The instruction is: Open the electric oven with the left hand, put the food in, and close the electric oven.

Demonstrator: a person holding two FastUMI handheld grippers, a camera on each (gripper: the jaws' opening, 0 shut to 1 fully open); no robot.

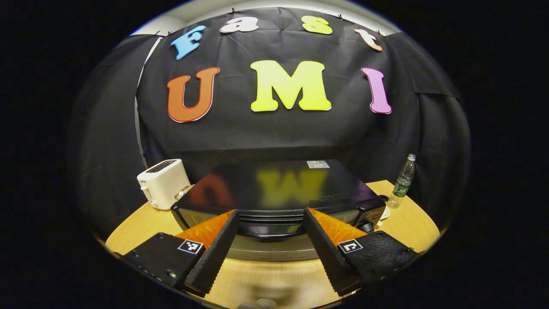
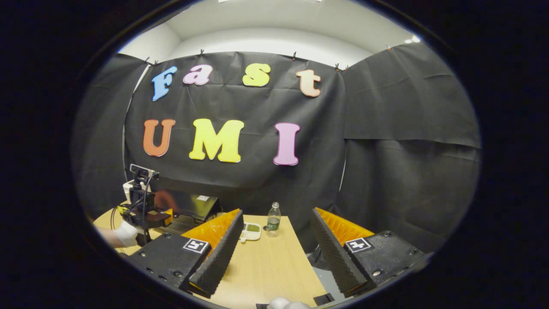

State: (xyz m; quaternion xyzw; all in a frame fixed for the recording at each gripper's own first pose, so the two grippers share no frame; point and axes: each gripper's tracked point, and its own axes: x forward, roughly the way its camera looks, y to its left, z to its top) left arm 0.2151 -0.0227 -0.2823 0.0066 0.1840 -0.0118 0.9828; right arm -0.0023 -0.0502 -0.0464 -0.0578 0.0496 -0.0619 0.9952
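The black electric oven (image 1: 274,189) stands right in front of my left gripper (image 1: 271,212). That gripper is open, with one finger on each side of the oven's front. A grey strip (image 1: 270,253) juts out low between the fingers, and I cannot tell how far the door is open. In the right gripper view the oven (image 2: 191,205) sits at the far left, with the left gripper (image 2: 143,210) and a gloved hand (image 2: 126,234) at it. A small white tray of green food (image 2: 251,229) lies on the table ahead of my open, empty right gripper (image 2: 276,214).
A white toaster (image 1: 163,183) stands left of the oven. A water bottle (image 1: 403,182) stands to its right, next to the food tray (image 1: 384,213). The round wooden table (image 2: 274,266) ends close behind the bottle (image 2: 272,219), with black cloth walls all around.
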